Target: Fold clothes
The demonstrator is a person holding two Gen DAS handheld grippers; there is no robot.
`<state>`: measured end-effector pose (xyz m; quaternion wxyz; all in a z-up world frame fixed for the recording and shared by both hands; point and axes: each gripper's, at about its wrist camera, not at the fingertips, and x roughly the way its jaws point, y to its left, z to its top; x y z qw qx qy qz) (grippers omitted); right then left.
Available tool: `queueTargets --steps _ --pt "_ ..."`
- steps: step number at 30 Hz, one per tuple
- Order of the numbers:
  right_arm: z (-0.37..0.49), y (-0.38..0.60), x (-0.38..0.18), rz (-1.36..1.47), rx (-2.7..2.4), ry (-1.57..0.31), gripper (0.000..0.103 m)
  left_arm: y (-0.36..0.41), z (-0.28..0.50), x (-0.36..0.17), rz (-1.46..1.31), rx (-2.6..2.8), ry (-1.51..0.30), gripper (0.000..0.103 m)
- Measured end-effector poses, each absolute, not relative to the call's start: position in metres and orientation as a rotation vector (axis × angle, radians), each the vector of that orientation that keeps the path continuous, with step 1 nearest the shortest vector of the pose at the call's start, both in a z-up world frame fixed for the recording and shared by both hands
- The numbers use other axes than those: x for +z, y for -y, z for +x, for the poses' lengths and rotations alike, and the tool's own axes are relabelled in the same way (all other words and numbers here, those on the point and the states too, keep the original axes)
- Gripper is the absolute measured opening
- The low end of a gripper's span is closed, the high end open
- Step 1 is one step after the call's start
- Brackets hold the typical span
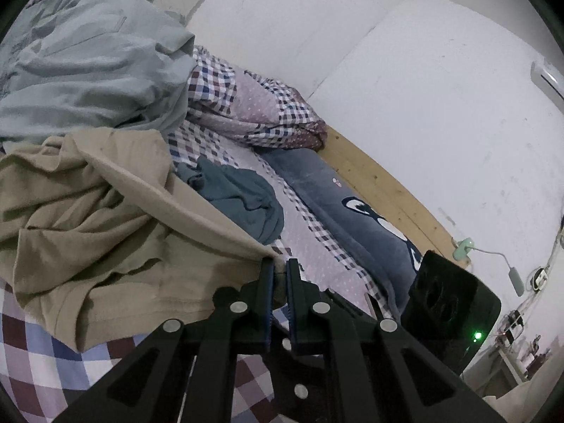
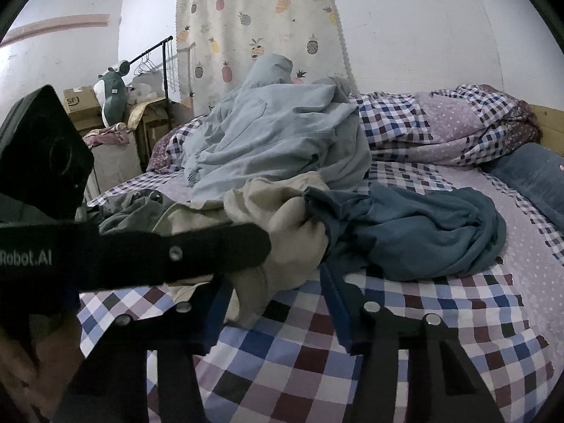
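Observation:
A crumpled beige garment (image 1: 88, 218) lies on the checked bed sheet (image 1: 38, 359). My left gripper (image 1: 281, 268) is shut on the garment's corner, and the edge runs taut from there to the upper left. In the right wrist view the same beige garment (image 2: 292, 225) bunches between the wide-apart fingers of my right gripper (image 2: 278, 299), which is open. The left gripper (image 2: 262, 243) crosses in front of it from the left. A teal garment (image 2: 423, 232) lies just right of the beige one. A light blue denim garment (image 2: 282, 134) is heaped behind.
A rolled checked quilt (image 2: 451, 120) and a dark blue pillow (image 1: 352, 208) lie along the wooden bed frame (image 1: 380, 179) by the white wall. Beyond the bed stand a pineapple curtain (image 2: 253, 21), a clothes rack (image 2: 158, 56) and boxes (image 2: 81, 102). A grey-green cloth (image 2: 130, 211) lies at left.

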<state>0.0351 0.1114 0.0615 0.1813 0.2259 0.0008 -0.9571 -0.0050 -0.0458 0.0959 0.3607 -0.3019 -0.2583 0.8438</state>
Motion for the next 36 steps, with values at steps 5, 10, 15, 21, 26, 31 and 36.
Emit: queueTargets --steps 5,10,15,21,26,31,36 --pt "0.03 -0.103 0.055 0.663 -2.712 -0.035 0.029 0.044 -0.007 0.089 -0.812 2.167 0.681 0.005" --pt "0.027 -0.098 0.052 0.68 -2.72 -0.064 0.013 0.047 -0.007 0.087 -0.831 2.182 0.687 0.006" --pt "0.027 -0.099 0.053 0.677 -2.726 -0.061 0.005 0.057 -0.009 0.083 -0.84 2.186 0.749 0.049" --pt "0.028 -0.101 0.056 0.674 -2.728 -0.062 0.004 0.068 -0.01 0.082 -0.829 2.188 0.805 0.064" --pt "0.029 -0.106 0.061 0.661 -2.738 -0.059 0.004 0.075 -0.014 0.078 -0.848 2.224 0.838 0.07" --pt "0.03 -0.114 0.069 0.636 -2.763 -0.04 0.003 0.085 -0.017 0.075 -0.856 2.279 0.861 0.073" --pt "0.032 -0.123 0.079 0.604 -2.788 -0.018 0.003 0.103 -0.017 0.074 -0.832 2.324 0.921 0.073"
